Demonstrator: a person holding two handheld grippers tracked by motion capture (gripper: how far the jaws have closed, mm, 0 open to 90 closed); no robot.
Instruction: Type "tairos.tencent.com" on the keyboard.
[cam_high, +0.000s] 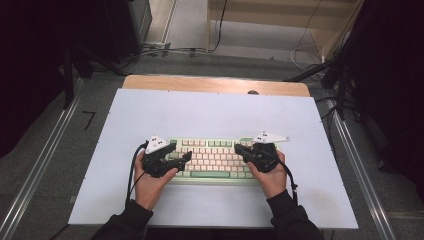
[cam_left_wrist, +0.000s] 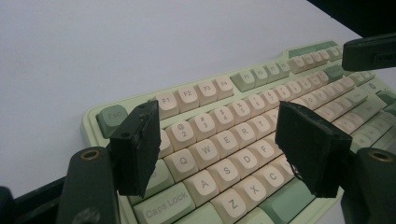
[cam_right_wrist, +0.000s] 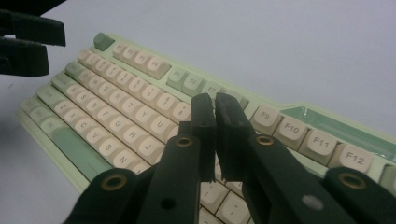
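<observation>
Left hand-held gripper (cam_left_wrist: 215, 154) hovers wide open over the keyboard (cam_high: 212, 159) at 9 o'clock; right hand-held gripper (cam_right_wrist: 215, 135) at 3 o'clock, jaws closed empty.

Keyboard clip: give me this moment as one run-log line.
keyboard flat on table | left gripper open above letter keys | right gripper shut, empty

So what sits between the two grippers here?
In the high view, the middle rows of the keyboard span the gap between the left gripper and the right gripper; nothing else lies there.
</observation>
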